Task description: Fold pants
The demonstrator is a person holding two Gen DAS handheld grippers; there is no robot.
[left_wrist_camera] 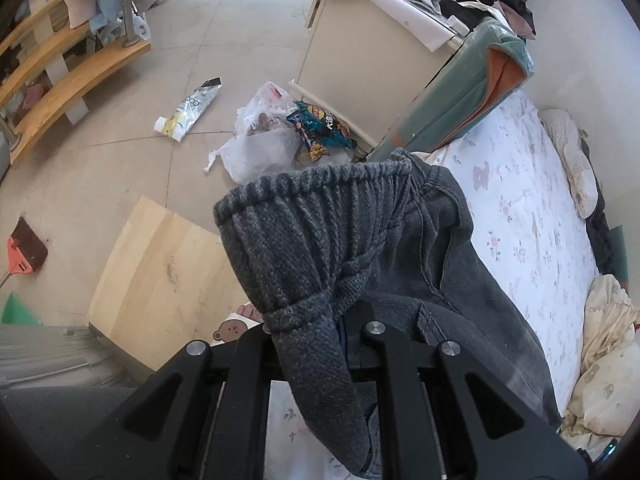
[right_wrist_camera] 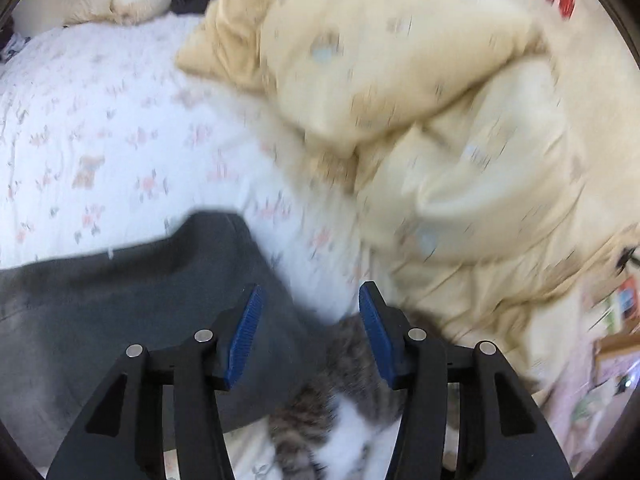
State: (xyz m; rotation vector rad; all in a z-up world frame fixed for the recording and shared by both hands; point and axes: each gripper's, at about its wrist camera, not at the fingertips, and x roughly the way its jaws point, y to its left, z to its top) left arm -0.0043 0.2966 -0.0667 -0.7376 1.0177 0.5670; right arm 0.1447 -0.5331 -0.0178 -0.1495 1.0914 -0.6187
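Pants (left_wrist_camera: pixel 360 248) hang by the ribbed waistband from your left gripper (left_wrist_camera: pixel 320 332), clamped tight to anchor that end above the bed (left_wrist_camera: pixel 520 208), while your right gripper (right_wrist_camera: pixel 310 320), jaws apart and empty, hovers beside the cat (right_wrist_camera: pixel 344 412).

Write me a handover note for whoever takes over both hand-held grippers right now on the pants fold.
Left hand-held gripper: shut on the grey pants at the ribbed waistband, fabric draped over its fingers.
Right hand-held gripper: open, nothing between the pads; its view is blurred.
Pants: the rest lies on the floral bed sheet. A cat sits right under the right gripper.
Done: waistband end lifted.
Left: lay it over, smooth it, finish the fold.
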